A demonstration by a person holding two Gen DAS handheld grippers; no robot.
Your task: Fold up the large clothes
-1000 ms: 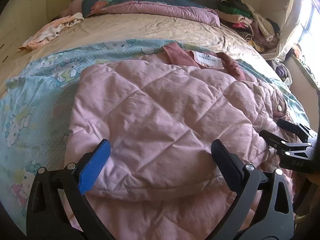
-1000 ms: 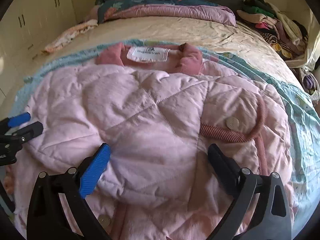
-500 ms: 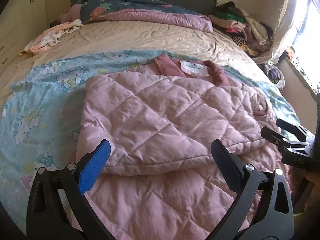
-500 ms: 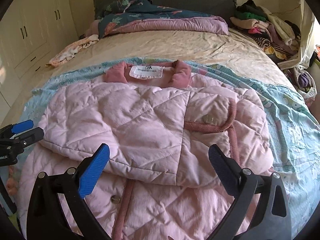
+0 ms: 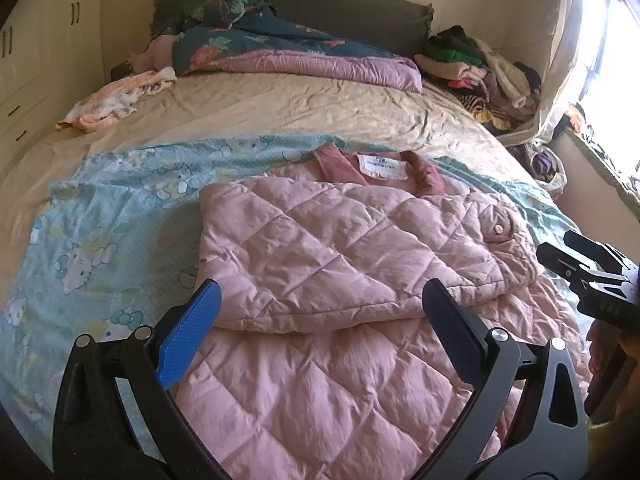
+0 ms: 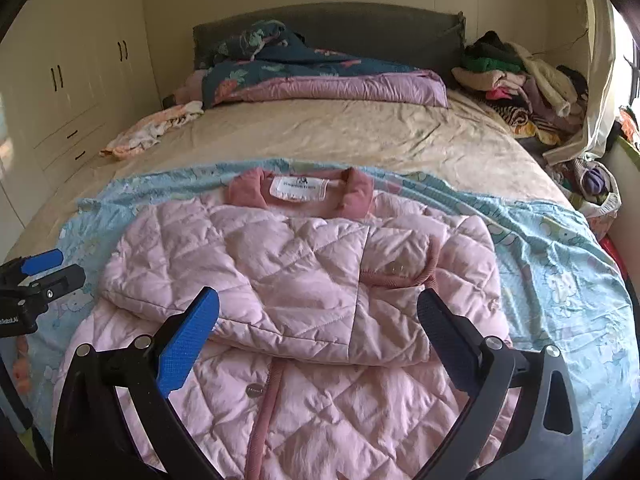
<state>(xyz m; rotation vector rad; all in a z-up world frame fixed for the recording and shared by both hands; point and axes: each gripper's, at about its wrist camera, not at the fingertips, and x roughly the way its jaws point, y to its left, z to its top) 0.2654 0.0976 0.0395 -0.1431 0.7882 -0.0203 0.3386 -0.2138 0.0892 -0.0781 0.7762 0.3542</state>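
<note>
Quilted pink jacket [image 6: 304, 280] lies on the cartoon-print sheet [image 5: 100, 240], sleeves folded across its chest. Left gripper [image 5: 320, 332] and right gripper [image 6: 320, 336] hover over it, jaws spread, empty. Risk: slick padded fabric is springy; folds may slide or reopen when the hem is lifted.
</note>
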